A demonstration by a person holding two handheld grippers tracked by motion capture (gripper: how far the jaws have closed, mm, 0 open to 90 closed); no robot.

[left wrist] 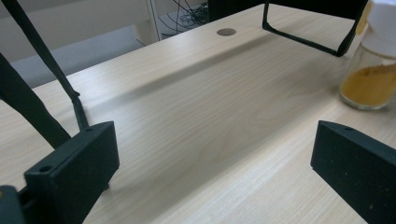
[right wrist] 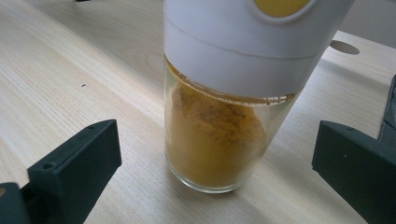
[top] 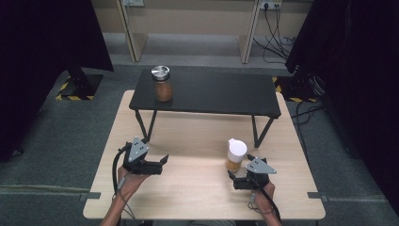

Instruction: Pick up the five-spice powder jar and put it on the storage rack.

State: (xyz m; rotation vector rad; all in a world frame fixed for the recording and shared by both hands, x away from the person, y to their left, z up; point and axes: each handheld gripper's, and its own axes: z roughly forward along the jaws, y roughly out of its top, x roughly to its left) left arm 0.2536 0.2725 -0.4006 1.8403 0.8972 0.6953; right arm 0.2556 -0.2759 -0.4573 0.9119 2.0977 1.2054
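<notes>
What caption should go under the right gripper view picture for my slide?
Open right gripper lined up on a spice jar of yellow powder with a white lid, standing on the wooden table.

Grey carpet floor (top: 47, 136), dark curtains (top: 42, 37)

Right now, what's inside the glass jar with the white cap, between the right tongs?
The glass jar holds orange-yellow powder, filling the clear part nearly up to the white cap. Anything above that level is hidden by the cap.

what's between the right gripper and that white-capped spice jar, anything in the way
Nothing visible. The spice jar stands upright on the table, straight ahead of the open right gripper, with bare wood between its jaws and the glass.
</notes>
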